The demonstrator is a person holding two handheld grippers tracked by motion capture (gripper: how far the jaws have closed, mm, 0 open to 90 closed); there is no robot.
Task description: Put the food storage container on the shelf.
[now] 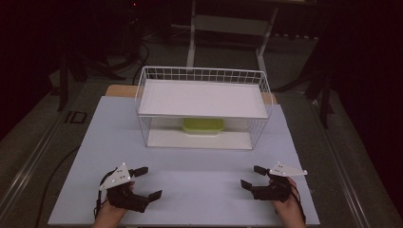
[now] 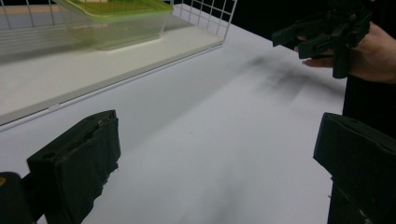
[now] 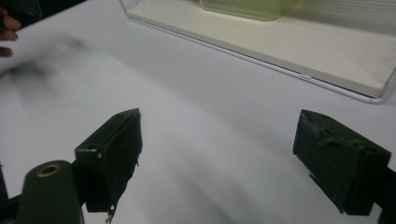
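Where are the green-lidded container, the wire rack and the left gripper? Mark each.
green-lidded container [image 1: 203,125], high view, its lid.
wire rack [image 1: 202,74], high view, back rim.
left gripper [image 1: 145,182], high view, midway between fingertips.

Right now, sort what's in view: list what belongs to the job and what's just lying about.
Job:
left tool, open
right tool, open
green-lidded box on the rack's lower shelf
wire rack

Lying about:
table
metal stand behind
floor cables

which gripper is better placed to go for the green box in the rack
Roughly even, perhaps left. The green box sits mid-rack on the lower shelf. Left gripper and right gripper are both open and empty; the left gripper view faces the box more fully.
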